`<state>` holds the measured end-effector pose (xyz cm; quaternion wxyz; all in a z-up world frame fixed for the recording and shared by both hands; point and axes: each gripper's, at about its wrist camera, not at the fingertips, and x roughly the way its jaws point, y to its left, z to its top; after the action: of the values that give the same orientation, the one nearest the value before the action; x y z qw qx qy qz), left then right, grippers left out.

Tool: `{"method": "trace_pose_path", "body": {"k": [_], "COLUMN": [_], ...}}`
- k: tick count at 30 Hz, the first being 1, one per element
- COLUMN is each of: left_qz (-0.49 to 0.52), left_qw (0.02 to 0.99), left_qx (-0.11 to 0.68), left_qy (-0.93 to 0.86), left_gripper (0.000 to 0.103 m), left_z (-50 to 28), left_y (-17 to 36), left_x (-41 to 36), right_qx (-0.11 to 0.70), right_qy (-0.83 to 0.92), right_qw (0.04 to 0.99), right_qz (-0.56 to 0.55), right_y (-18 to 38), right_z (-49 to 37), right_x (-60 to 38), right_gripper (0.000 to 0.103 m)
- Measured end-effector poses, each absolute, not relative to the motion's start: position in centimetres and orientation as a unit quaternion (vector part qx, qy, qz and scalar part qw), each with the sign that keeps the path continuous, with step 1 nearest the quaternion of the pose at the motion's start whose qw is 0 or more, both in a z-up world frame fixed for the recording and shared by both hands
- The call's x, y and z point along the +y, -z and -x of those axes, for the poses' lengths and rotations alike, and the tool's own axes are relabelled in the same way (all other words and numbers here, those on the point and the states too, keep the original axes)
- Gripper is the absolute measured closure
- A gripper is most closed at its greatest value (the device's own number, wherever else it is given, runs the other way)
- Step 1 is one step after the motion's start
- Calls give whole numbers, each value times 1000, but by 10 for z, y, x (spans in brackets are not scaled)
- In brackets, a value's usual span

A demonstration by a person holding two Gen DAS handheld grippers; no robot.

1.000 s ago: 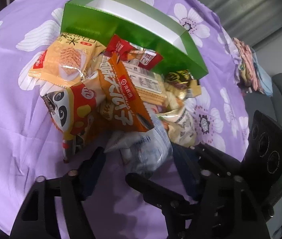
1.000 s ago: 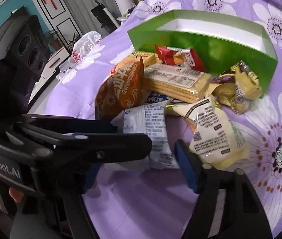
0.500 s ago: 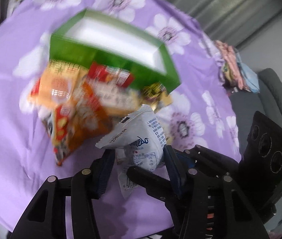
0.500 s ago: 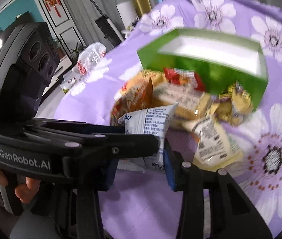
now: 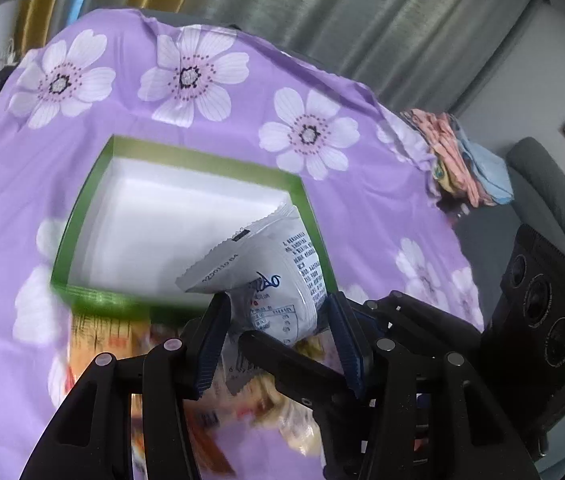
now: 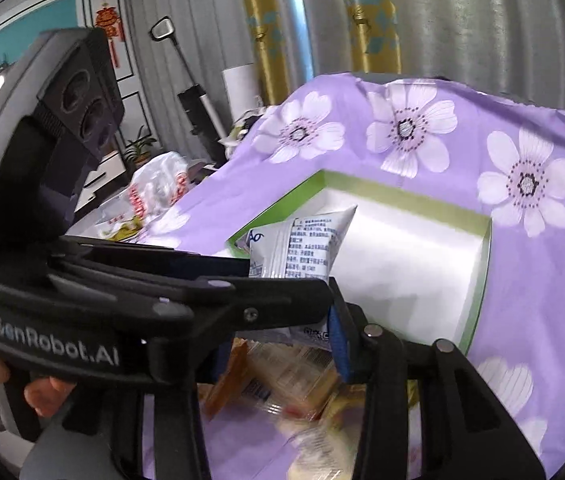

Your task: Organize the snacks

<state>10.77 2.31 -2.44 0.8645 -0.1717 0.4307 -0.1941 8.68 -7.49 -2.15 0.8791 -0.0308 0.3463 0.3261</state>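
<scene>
Moved since before: both grippers went up with the white snack packet (image 5: 272, 276), off the pile and over toward the green box (image 5: 82, 216); a second ago the packet lay flat on the cloth and the jaws stood wider.
Left gripper (image 5: 278, 332): clenched on the packet's lower part, one blue pad on each side.
Right gripper (image 6: 282, 320): clenched on the same packet, at its bottom edge; only the right blue pad shows clearly.
Why two grippers: my guess is the packet is soft and puffy, so two holds keep it from slipping or spinning.
Where the packet is: sticking up just past the fingertips of both grippers, in front of the open box, not in it yet.
Green box: ahead of both grippers, open on top, white inside, nothing in it that I can see.
Why the box is there: it looks like the home for the snacks.
Other snacks (image 6: 294, 380): down below the fingers, blurry, in a heap on the purple flower cloth (image 5: 202, 76).
Writing on the packet: small dark print and a blue squiggle logo, too tiny to read.
Writing on the left gripper body, seen from the right wrist view: "GenRobot.AI".
Person's fingers (image 6: 42, 392): wrapped round the left gripper's handle.
Next, I think: lower the packet into the box and let go.
</scene>
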Motion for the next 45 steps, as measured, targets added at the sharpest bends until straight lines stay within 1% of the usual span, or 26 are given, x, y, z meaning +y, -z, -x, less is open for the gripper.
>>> {"method": "trace_pose_path", "body": {"k": [6,8,10,12,14,15,19,20,22,24,29,36,42,45], "left_qz": [185,179,180,187,195,193,180,176,165,152,126,87,94,123], "left_qw": [854,855,857,854,853,856,865,867,874,881,880,863,846,835], "left_qx": [450,457,457,463,464,463,459,456,448,433,430,452,484,499], "left_qy": [181,170,158,144,137,125,99,94,95,112,157,210,203,194], "left_gripper": [52,52,52,51,45,44,42,34,23,22,22,22,22,22], "left_z": [-149,-158,-161,-163,-162,-158,-145,-139,-126,-107,-72,-28,-8,-10], "left_y": [41,48,51,55,55,54,46,44,39,35,32,51,80,94], "left_x": [27,25,26,31,37,41,49,50,49,45,29,-2,-21,-23], "right_qx": [351,356,366,370,372,374,370,369,368,367,383,410,428,430], "right_qy": [-309,-296,-287,-270,-262,-261,-243,-241,-242,-242,-246,-255,-267,-277], "right_qw": [884,886,885,889,890,890,897,898,898,898,890,876,862,858], "right_qz": [19,23,20,18,7,0,0,-5,-19,-32,-27,3,41,46], "right_y": [33,41,48,51,52,52,48,47,44,42,49,67,91,98], "right_z": [-132,-143,-150,-151,-150,-148,-127,-121,-106,-90,-52,-8,6,4], "right_x": [-73,-71,-72,-76,-86,-91,-115,-121,-133,-143,-158,-166,-155,-152], "right_gripper": [61,58,48,44,42,40,36,36,34,32,31,31,31,31]}}
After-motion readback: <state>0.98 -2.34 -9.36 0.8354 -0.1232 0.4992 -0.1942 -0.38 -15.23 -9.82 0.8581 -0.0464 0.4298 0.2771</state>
